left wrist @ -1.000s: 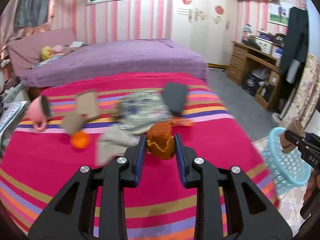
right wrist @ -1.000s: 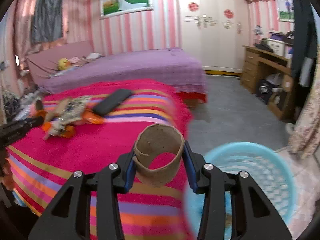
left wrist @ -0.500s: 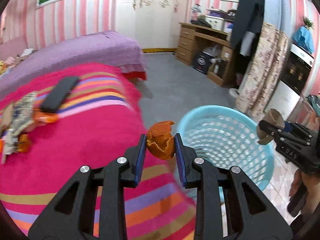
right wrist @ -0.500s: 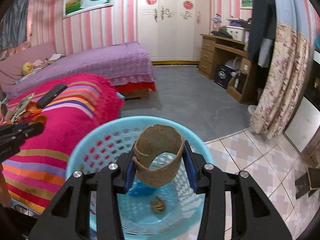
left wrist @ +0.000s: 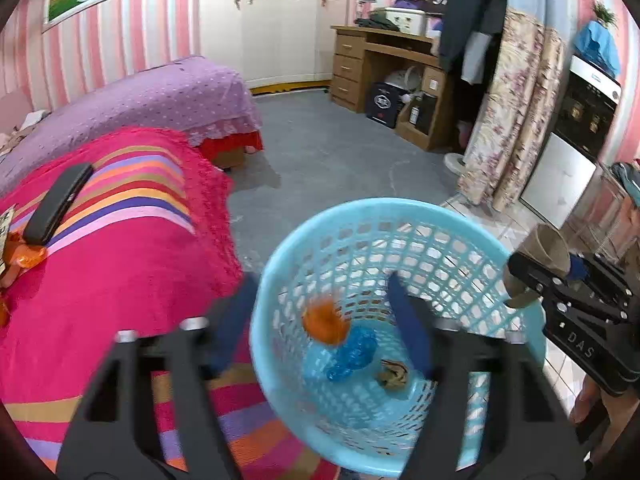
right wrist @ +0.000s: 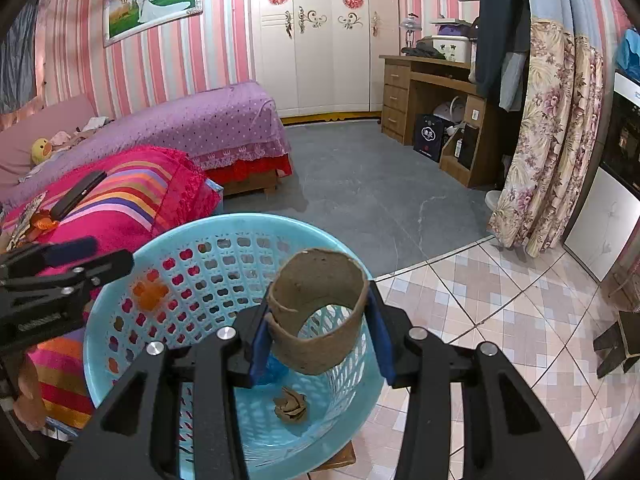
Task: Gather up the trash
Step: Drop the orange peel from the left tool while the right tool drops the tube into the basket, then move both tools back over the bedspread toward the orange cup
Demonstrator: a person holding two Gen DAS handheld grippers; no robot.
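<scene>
A light blue plastic basket [left wrist: 276, 264] [right wrist: 120, 276] stands on the floor beside the striped bed. My left gripper [left wrist: 320, 308] is open over its rim, and an orange peel [left wrist: 325, 320] [right wrist: 150, 291] is falling blurred inside the basket. My right gripper [right wrist: 318, 316] is shut on a brown cardboard roll [right wrist: 316, 312] [left wrist: 540, 260] and holds it above the basket. A blue wrapper [left wrist: 352, 354] and a brown scrap [right wrist: 291, 404] lie at the basket's bottom.
The pink striped bed [left wrist: 100, 280] on the left bears a black case [left wrist: 56, 204], an orange wrapper [left wrist: 22, 254] and other scraps. A purple bed [right wrist: 192, 120] stands behind. A wooden desk [right wrist: 432, 92] and floral curtain [right wrist: 552, 140] are at right. Grey floor lies beyond.
My left gripper moved over the basket and opened, letting the orange peel drop. My right gripper kept the cardboard roll and shifted slightly over the basket.
</scene>
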